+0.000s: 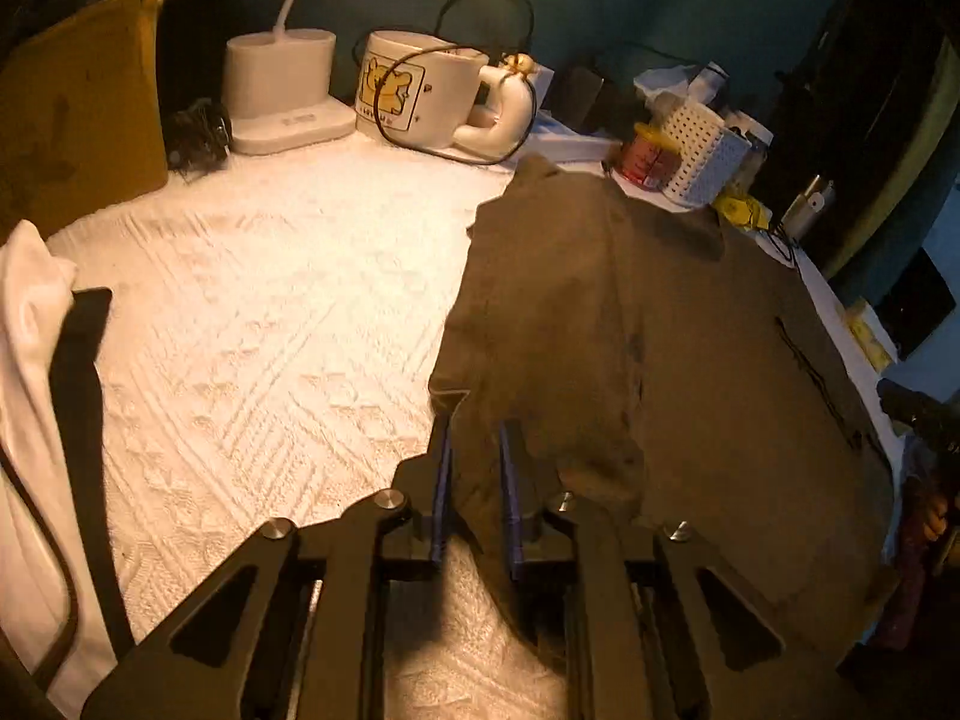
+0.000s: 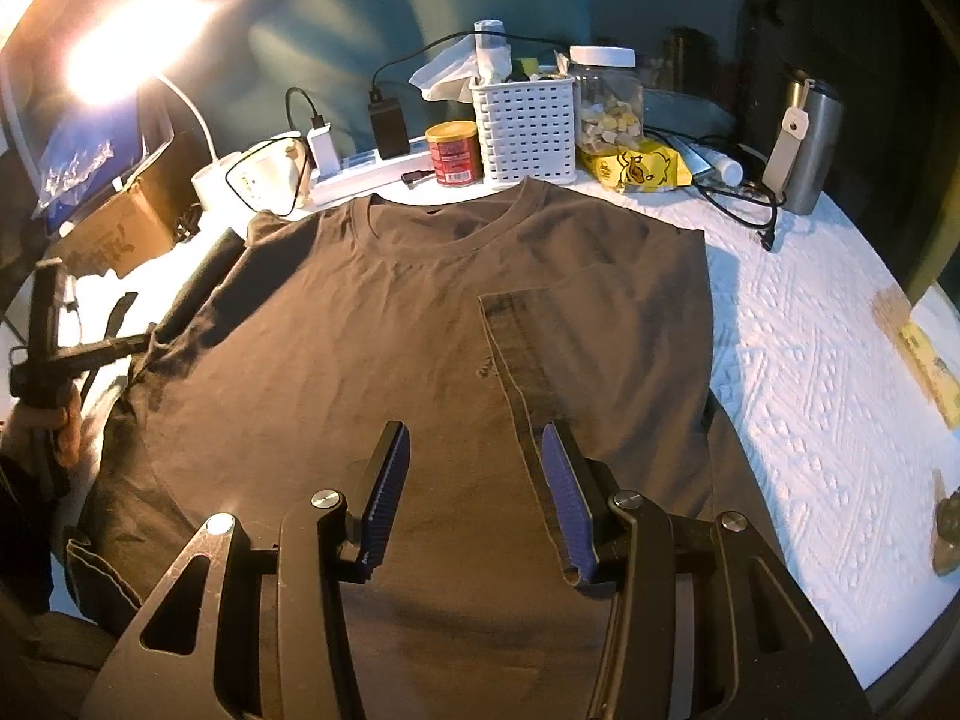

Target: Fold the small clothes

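Your left gripper (image 1: 474,420) has pinched the T-shirt's left edge; your right one hangs open over it.

Your left jaws stand nearly together with a fold of the brown T-shirt (image 2: 420,312) between the pads, at the sleeve side. Your right gripper (image 2: 474,450) is roughly half open above the shirt's lower chest, holding nothing; whether its fingertips touch the cloth is unclear. The shirt lies flat on the white textured table cover (image 2: 810,360), collar at the far end towards the white basket (image 2: 525,126) and red tin (image 2: 454,154), hem near you, long axis running near to far. Its right sleeve is folded inward across the chest.
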`<state>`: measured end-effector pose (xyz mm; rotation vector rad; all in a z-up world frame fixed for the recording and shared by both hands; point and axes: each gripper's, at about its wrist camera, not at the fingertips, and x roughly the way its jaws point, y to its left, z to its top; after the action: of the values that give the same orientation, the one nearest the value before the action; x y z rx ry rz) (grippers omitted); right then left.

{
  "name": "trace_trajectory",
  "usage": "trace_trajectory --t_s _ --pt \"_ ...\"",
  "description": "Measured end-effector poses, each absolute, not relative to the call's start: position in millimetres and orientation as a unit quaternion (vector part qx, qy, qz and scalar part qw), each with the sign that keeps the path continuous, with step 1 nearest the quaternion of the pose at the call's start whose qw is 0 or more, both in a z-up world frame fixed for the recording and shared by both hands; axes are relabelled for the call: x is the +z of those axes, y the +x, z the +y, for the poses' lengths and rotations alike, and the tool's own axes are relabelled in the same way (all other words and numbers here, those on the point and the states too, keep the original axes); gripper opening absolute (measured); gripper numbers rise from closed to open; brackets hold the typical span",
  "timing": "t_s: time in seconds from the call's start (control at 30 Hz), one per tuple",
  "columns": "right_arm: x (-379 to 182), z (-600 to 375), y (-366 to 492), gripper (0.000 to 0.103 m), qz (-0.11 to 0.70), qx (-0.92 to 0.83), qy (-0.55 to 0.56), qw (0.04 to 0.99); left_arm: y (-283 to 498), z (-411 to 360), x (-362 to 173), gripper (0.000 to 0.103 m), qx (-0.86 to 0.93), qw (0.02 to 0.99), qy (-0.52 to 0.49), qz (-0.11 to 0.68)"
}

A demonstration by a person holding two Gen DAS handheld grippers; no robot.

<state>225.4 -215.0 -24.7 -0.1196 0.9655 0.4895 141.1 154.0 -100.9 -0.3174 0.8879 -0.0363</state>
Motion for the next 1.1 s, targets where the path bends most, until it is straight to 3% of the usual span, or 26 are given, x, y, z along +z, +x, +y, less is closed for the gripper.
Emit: trace_trajectory --t_s 0.17,0.33,0.53,0.87,1.1 --pt "-25 -222 225 0.049 0.459 0.237 -0.048 0.855 133 153 -88 0.004 0.003 0.906 -0.154 0.395" --pt "-27 -230 226 0.049 0.459 0.235 -0.039 0.856 121 143 -62 0.004 0.009 0.926 -0.156 0.343" --pt "-28 -239 226 0.049 0.457 0.238 -0.030 0.856 114 100 -33 0.004 -0.020 0.948 -0.084 0.305" --pt "-33 -270 222 0.049 0.458 0.225 -0.007 0.860 138 32 -55 0.004 -0.102 0.925 -0.009 0.367" --pt "-36 -285 220 0.049 0.458 0.218 0.007 0.862 158 5 -82 0.007 -0.124 0.883 0.012 0.454"
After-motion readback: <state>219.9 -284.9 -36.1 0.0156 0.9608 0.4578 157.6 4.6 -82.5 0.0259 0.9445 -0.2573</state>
